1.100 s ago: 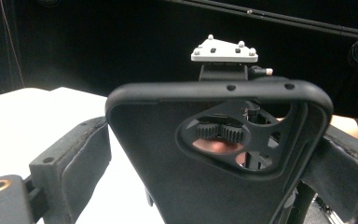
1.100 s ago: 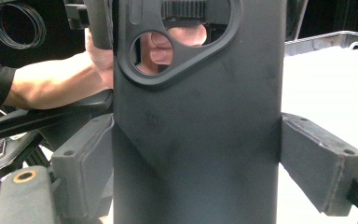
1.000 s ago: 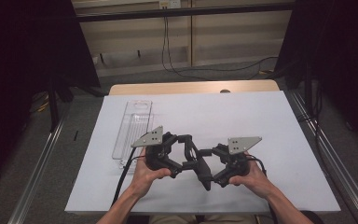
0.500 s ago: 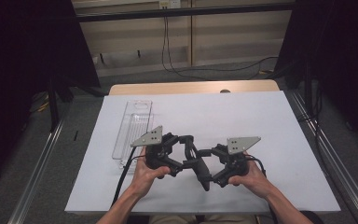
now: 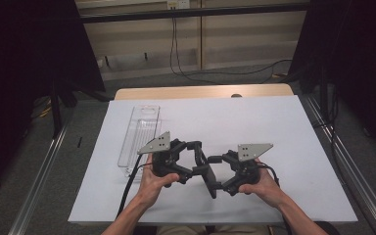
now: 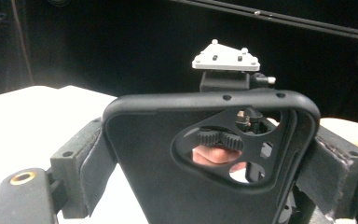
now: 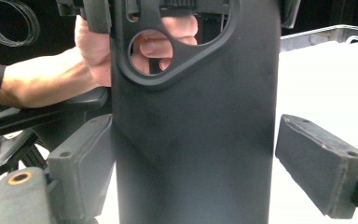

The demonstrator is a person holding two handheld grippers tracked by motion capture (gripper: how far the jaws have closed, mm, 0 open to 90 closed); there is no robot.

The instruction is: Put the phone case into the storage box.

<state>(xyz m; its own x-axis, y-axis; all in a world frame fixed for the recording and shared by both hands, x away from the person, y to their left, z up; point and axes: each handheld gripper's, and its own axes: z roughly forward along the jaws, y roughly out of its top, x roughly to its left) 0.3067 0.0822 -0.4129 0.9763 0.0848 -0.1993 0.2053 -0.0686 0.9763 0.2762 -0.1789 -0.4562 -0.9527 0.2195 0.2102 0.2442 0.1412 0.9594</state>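
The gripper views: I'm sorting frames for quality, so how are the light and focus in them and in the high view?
Left gripper view: the black phone case is sharp against a dark background, and the white table glares. Right gripper view: the case is underlit and soft at close range, with the table overexposed. High view: evenly lit and a little soft, dark at both sides; the clear tray is faint.

The case (image 7: 196,116) runs off the right gripper view's top and bottom edges and hides the table behind it.
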